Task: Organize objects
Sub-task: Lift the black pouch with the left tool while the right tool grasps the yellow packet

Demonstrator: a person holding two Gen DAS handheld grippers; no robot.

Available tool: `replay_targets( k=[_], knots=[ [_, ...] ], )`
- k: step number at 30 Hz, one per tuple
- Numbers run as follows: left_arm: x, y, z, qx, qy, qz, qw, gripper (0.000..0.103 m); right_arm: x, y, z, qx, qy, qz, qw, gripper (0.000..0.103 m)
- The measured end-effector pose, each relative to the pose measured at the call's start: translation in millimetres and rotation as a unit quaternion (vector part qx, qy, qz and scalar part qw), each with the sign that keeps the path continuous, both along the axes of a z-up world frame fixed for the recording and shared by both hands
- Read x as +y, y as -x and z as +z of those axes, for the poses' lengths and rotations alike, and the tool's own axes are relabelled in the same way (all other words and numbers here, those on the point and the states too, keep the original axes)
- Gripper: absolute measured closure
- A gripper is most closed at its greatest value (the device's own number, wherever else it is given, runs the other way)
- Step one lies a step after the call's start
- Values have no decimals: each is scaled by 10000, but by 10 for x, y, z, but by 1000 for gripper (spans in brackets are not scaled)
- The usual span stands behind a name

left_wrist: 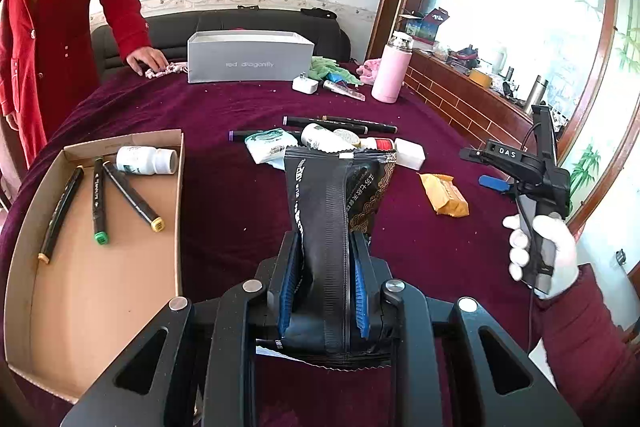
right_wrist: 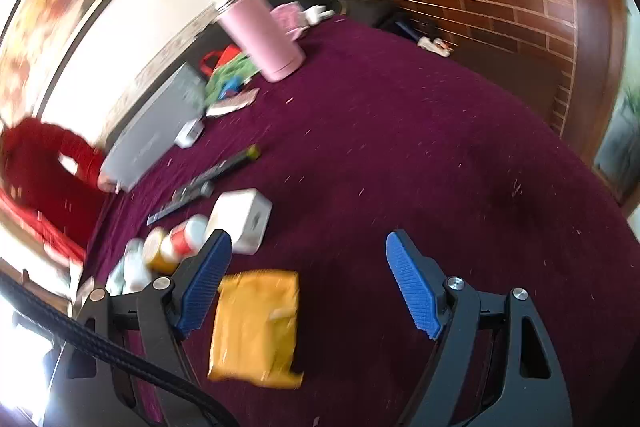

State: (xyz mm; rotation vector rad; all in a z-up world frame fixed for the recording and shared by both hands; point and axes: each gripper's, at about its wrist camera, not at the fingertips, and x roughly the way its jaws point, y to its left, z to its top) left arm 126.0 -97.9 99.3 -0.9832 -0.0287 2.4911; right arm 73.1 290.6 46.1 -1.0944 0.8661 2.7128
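Your left gripper (left_wrist: 326, 281) has its jaws pinched on the black snack pouch (left_wrist: 336, 203), pads pressing both flat faces near the bottom seam, top end sticking up and fwd. Pouch looks light, soft foil, crinkly and a bit slick; it'll flop w/ a low hold, so I'd grip mid-body across the faces, not the seam edge. It's in the air just right of the cardboard tray (left_wrist: 176, 187), not over it yet. The tray already has three markers (left_wrist: 132, 197) and a white bottle (left_wrist: 146, 159). Probably the next drop goes into the tray's bare near half. Your right gripper (right_wrist: 308, 287) has jaws spread wide, nothing held or touched; the yellow packet (right_wrist: 256, 327) lies on the cloth between and below the fingers, well right of the tray. It's soft too, likely fragile contents, so go easy on the squeeze.
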Motion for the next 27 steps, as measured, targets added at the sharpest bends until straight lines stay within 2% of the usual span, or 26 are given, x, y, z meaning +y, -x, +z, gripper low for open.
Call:
replay_targets(
  k=[4, 8, 15, 16, 18, 21, 23, 27],
  knots=[
    [-34, -4, -66, -68, -57, 20, 10000, 82, -294, 7, 12, -368, -364, 477, 9975, 23],
    [-75, -44, -43, -4, -90, 56, 9999, 82, -552, 57, -17, -626, -765, 664, 9929, 23],
    [-256, -82, -24, 7, -189, 200, 9996, 82, -928, 229, -173, -1165, -1741, 795, 9746, 24],
    [-285, -81, -27, -5, -207, 230, 9995, 82, -952, 225, -190, -1186, -1813, 806, 9729, 28],
    [-358, -75, -31, -15, -242, 300, 9993, 82, -971, 174, -182, -1161, -1978, 748, 9705, 57],
    [-471, -72, -35, 8, -264, 402, 9988, 82, -911, 117, -149, -1121, -1631, 866, 9764, 58],
    [-567, -74, -34, 26, -299, 487, 9984, 82, -911, 69, -116, -1107, -1599, 889, 9769, 59],
    [-851, -72, -20, 44, -374, 763, 9964, 82, -955, -96, 31, -858, -1161, 1118, 9832, 59]
  ],
)
